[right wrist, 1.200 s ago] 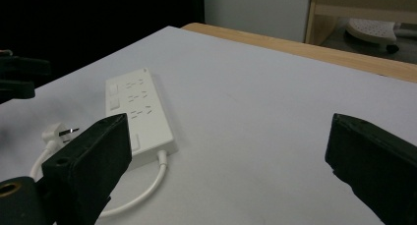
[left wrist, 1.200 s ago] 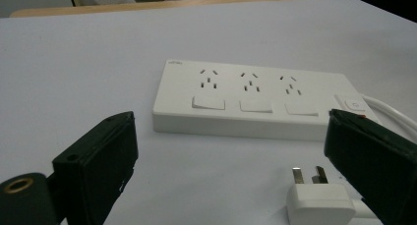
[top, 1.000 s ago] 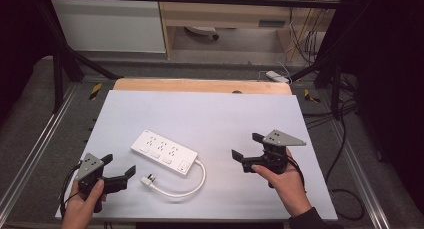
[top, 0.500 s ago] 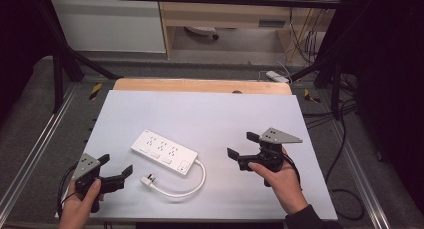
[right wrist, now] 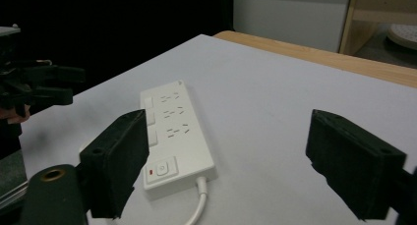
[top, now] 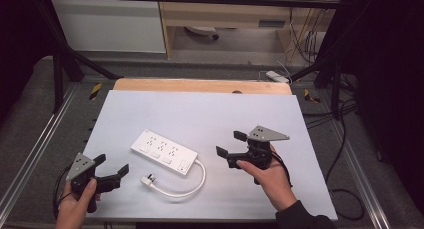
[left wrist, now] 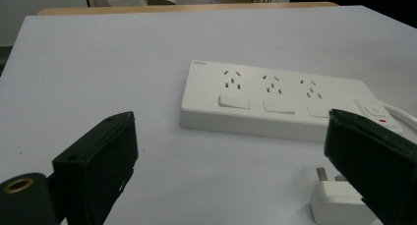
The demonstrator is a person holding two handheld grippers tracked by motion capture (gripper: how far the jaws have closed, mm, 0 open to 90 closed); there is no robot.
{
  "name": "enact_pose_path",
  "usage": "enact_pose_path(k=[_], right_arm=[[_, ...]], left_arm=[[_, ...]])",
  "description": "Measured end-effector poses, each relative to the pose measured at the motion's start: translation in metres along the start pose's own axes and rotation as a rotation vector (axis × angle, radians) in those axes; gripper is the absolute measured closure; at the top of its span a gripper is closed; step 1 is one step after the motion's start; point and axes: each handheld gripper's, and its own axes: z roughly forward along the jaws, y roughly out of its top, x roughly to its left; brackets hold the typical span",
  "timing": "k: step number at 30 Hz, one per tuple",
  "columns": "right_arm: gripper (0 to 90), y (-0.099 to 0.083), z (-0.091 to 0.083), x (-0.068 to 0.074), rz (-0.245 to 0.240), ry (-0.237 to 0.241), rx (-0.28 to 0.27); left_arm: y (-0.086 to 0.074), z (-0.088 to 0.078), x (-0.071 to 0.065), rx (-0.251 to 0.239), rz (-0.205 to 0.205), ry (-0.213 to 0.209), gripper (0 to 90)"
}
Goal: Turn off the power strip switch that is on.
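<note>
– What's on the white table (top: 210, 114)?
– A white power strip (top: 164, 152) left of centre, its plug (top: 147, 180) lying just in front.
– And the grippers?
– The left gripper (top: 111, 165) stands wide open, holding nothing. The right gripper (top: 230, 145) has just been closing slightly, still open, nothing between its jaws.

Plug (left wrist: 339, 205) partly behind right-hand finger, cut off by bottom edge; cord (right wrist: 196, 212) runs off bottom edge.

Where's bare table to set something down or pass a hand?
Free: the far stretch of the white table between the wooden edge and the power strip, and the right side beyond the right gripper. Crowded: near-left, where the plug and looped cord lie by the left gripper.
</note>
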Motion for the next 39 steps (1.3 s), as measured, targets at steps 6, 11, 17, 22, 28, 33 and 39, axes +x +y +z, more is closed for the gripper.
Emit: enact_pose_path(k=[6,11,17,22,28,33,39], right_arm=[[27.2,0.003,0.009,0.009,-0.023,0.023,-0.002],[41.1,0.004,0.019,0.018,-0.045,0.05,-0.005],[49.6,0.006,0.024,0.023,-0.049,0.065,-0.006],[56.5,0.008,0.029,0.027,-0.057,0.088,-0.007],[68.6,0.011,0.035,0.033,-0.075,0.114,-0.012],[80.4,0.014,0.04,0.037,-0.08,0.141,-0.011],[88.6,0.016,0.048,0.042,-0.08,0.158,-0.013]], left_arm=[[-0.001,-0.001,0.002,0.001,-0.008,0.001,5.9],[-0.001,-0.001,0.003,-0.001,-0.016,0.003,5.9],[-0.001,-0.002,0.005,-0.003,-0.014,0.003,5.9],[-0.002,-0.002,0.005,-0.002,-0.017,0.004,5.9],[-0.001,-0.002,0.005,-0.006,-0.013,0.01,5.9],[-0.001,-0.002,0.005,-0.004,-0.013,0.011,5.9],[-0.002,-0.002,0.005,-0.005,-0.016,0.011,5.9]])
